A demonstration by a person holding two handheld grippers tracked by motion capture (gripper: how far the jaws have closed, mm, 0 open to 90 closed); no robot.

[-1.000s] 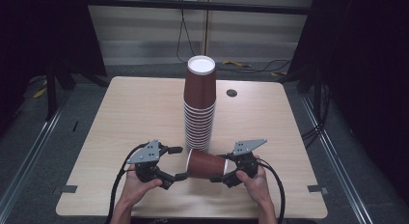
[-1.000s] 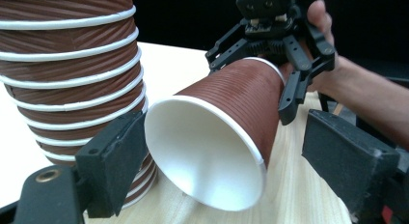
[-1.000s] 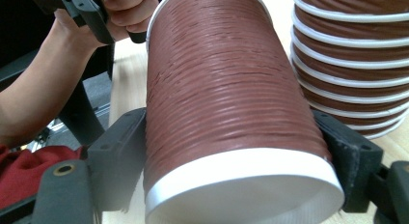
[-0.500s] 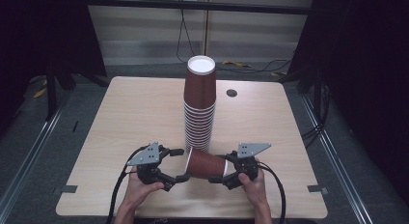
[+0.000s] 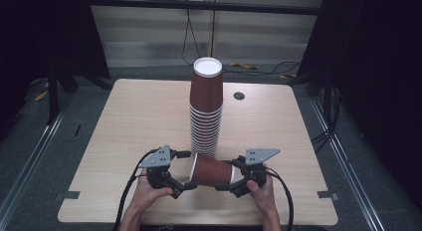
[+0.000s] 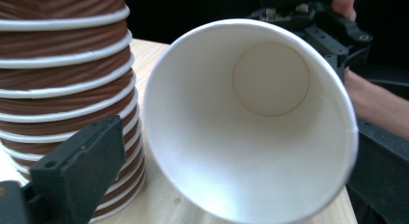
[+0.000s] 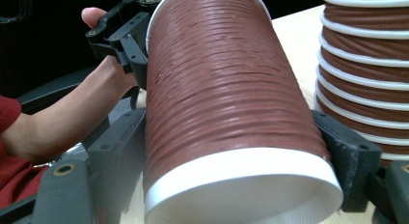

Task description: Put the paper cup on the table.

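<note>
A single brown paper cup [image 5: 211, 170] is lying on its side just in front of the foot of the tall cup stack [image 5: 205, 111], a little above the wooden table [image 5: 129, 121]. Its wall is showing fine ribbing, its inside is looking smooth and white, and a rolled white rim is circling each end. The right gripper [image 5: 230, 182] is clamping the cup near its base, its black jaws pressing on both flanks. The left gripper [image 5: 185, 170] is sitting at the cup's mouth; its jaws have just been opening and are standing apart, the rim lying between them without being squeezed. The stack, built of upturned ribbed cups with white rims, is standing upright just beside the held cup. Bare pale tabletop is stretching to both sides of the stack.
</note>
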